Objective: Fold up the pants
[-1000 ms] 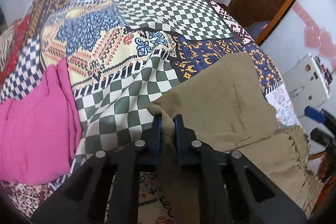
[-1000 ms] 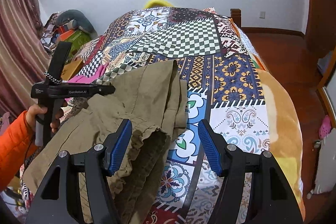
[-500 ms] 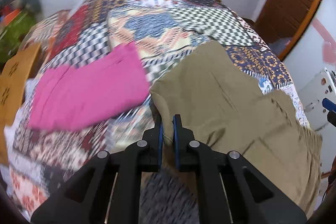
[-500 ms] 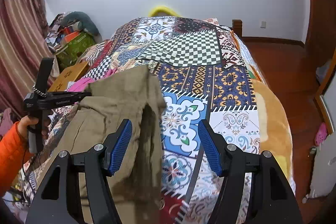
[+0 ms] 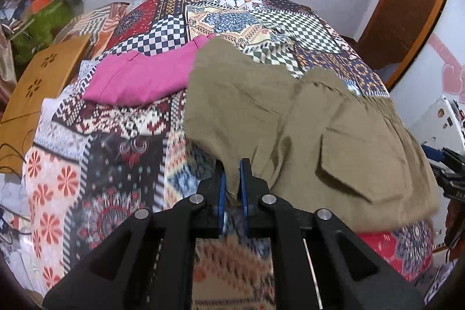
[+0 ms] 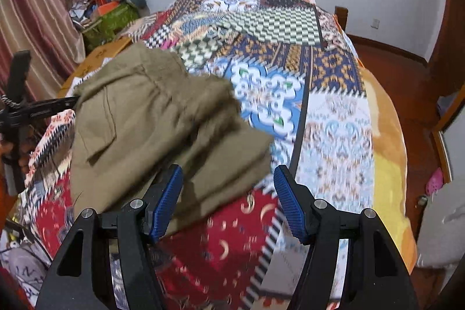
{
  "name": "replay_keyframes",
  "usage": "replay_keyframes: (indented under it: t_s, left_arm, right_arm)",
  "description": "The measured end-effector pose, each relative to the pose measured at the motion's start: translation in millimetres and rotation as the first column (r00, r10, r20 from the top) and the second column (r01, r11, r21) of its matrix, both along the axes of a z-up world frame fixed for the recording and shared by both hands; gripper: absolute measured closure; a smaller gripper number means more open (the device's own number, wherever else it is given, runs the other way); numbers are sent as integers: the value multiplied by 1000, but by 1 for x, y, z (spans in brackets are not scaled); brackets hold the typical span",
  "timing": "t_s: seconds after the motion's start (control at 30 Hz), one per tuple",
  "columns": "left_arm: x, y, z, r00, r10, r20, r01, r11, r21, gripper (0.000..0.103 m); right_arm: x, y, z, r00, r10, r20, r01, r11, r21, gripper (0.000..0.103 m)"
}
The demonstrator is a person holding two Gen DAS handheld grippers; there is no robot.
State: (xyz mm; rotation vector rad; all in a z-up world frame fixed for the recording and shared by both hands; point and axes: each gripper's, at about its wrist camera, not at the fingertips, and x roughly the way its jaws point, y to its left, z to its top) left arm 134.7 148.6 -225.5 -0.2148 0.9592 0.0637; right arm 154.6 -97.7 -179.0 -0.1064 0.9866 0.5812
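Dragging olive-khaki cotton pants (image 5: 305, 130) off the patchwork-quilt bed (image 5: 122, 153) — they lay flat a second ago. Left gripper (image 5: 231, 182) clamps one corner; right gripper (image 6: 228, 193) gapes, empty. Bunched, airborne — fold unstarted; folded magenta garment (image 5: 139, 77) beside.

Two garments lie on one patchwork bedspread (image 5: 162, 28): one pair of olive pants (image 5: 305, 118), bunched toward the bed's near right corner, and one folded pink garment (image 5: 142, 74) beside the left edge. Two grippers show: the left gripper (image 5: 231, 179), its pads pinched on the pants' hem, and the right gripper (image 6: 228, 193), its two blue pads spread apart. One wooden stool (image 5: 35, 83) stands off the left edge.
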Motion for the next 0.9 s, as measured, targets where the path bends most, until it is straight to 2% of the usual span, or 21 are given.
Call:
replay_keyframes:
  t_s: [0.13,0.4,0.53,0.6,0.73,0.83,0.9]
  left_arm:
    - [-20,-6,1,1000,5,6,-5,1000,-29,94]
    - [-47,-10,2,998,58,17,-56,995,-88,94]
    - [-55,-6,-1,997,76,8,-75,995,-73,90]
    - [-58,-1,-3,996,90,3,-90,993,-77,84]
    - [-64,10,-9,992,122,-14,-122,991,-62,83]
    - [-70,21,-18,985,164,-45,-164,986,-8,83]
    - [-75,31,-27,981,182,-72,-183,983,-13,84]
  right_arm:
    - [-12,-4,13,999,-23,24,22,1000,11,42]
    - [-25,8,44,994,-2,109,-4,999,52,42]
    - [-27,26,32,994,57,88,-59,998,25,42]
    - [-23,33,15,996,79,41,-80,997,9,42]
    - [-17,35,-14,997,77,-31,-77,997,5,42]
    - [-14,30,-17,997,74,-34,-73,997,22,40]
    - [-14,28,-17,998,67,-18,-67,998,2,40]
